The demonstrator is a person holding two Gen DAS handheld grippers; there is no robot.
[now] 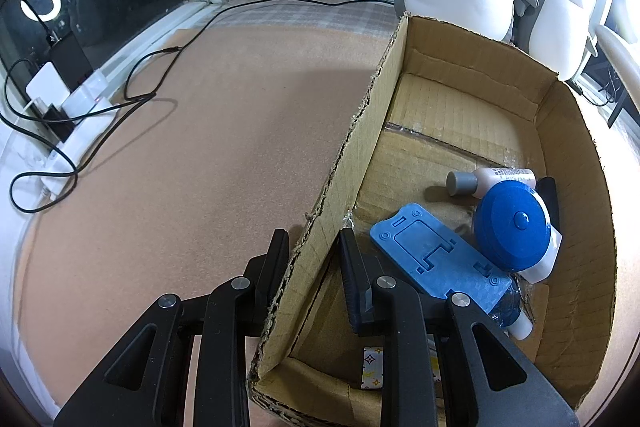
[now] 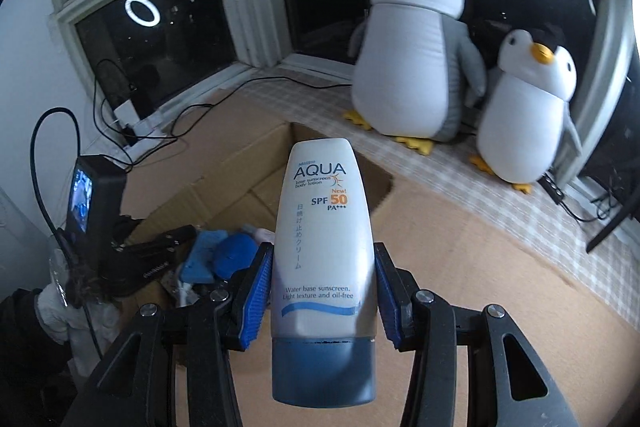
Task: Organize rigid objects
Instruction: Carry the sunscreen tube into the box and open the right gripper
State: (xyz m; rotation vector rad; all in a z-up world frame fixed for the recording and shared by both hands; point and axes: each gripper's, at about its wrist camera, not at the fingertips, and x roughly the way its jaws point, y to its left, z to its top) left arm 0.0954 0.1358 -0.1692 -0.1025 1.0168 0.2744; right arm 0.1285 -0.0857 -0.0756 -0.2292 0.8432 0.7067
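Both grippers grip something. Clamped on the near left wall of the cardboard box (image 1: 352, 155), the left gripper (image 1: 314, 247) has one black finger outside the wall and the other inside, with the jaws nearly closed and the torn corrugated edge pinched between them. In the right wrist view that same gripper (image 2: 160, 247) shows at the box's (image 2: 224, 183) left side, below a small lit screen (image 2: 82, 203) on a black mount.

Over to the right of the box, the right gripper (image 2: 323, 291) holds a white sunscreen tube (image 2: 324, 227). Its blue ribbed pads (image 2: 256, 291) press on both sides of the tube's lower body, so the jaws stand part way open around it. The tube is upright in the view, with its blue cap (image 2: 323, 371) towards the camera and its flat sealed end pointing away towards the box.

Inside the box, against its right wall, lie a flat blue plastic stand (image 1: 436, 255), a round blue lid (image 1: 514, 227) on a white container, and a small bottle with a grey cap (image 1: 492, 181) on its side. A clear blue-tinted bottle (image 1: 510, 311) lies partly under the stand.

Beyond the box's far corner two plush penguins (image 2: 416, 55) sit on the checked cloth by the window.
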